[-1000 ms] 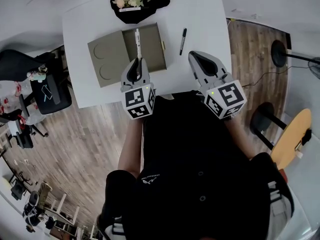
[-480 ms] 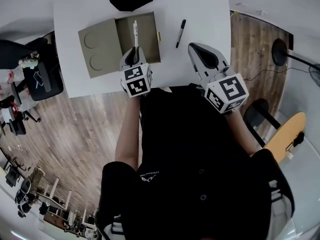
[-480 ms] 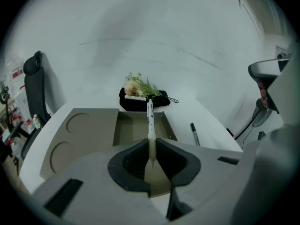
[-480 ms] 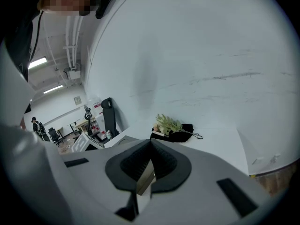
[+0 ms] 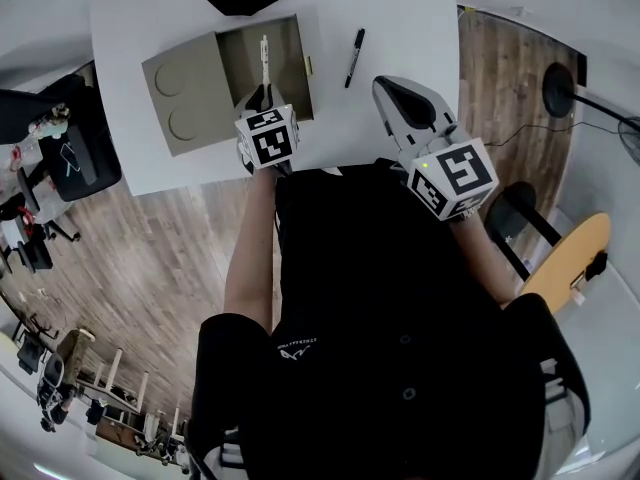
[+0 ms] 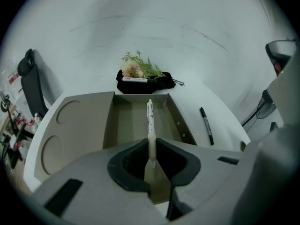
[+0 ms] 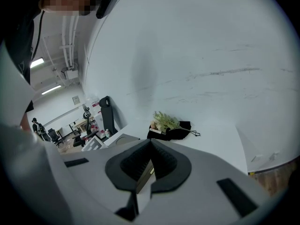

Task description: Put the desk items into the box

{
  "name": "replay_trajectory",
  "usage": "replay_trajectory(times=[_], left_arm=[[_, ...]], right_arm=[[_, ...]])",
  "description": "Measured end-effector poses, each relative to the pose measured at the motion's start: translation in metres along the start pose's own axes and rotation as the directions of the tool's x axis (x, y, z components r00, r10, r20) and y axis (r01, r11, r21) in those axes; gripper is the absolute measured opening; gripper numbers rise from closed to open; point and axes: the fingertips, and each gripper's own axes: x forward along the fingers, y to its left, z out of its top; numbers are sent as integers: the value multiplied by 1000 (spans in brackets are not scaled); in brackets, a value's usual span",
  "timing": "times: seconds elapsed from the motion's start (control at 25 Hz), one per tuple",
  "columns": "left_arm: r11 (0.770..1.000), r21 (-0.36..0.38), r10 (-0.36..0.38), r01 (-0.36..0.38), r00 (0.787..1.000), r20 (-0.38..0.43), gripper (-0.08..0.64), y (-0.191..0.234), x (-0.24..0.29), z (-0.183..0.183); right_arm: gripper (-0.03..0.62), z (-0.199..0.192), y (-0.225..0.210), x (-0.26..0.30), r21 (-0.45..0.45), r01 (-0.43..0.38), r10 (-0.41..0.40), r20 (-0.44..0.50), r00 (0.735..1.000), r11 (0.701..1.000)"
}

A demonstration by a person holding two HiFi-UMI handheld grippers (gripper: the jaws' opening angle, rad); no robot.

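Box: plain olive-grey card, tray and lid alike. Pen over the box: white, with small dark print. Marker pen right of the box: black. Desk under the box: plain white. Pouch beyond the box: black. Flowers on the pouch: green and pale pink. Left gripper and right gripper: light grey, black pads, black-and-white square patterns. Floor: brown wood grain.

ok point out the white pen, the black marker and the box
white pen (image 6: pixel 150 125) left gripper view, barrel
black marker (image 5: pixel 353 58) head view, mid body
box (image 6: pixel 129 125) left gripper view, bare floor
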Motion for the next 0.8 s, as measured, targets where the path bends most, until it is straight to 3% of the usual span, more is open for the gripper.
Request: replay_trajectory(times=[0.36, 0.8], left_arm=[[1000, 12, 3, -2, 996, -93, 57, 1, 30, -15], [998, 57, 17, -10, 993, -118, 57, 3, 37, -14]], right_arm=[[-2, -3, -12, 7, 28, 30, -30, -16, 999, 999], [-2, -3, -18, 8, 49, 73, -72, -19, 997, 996]])
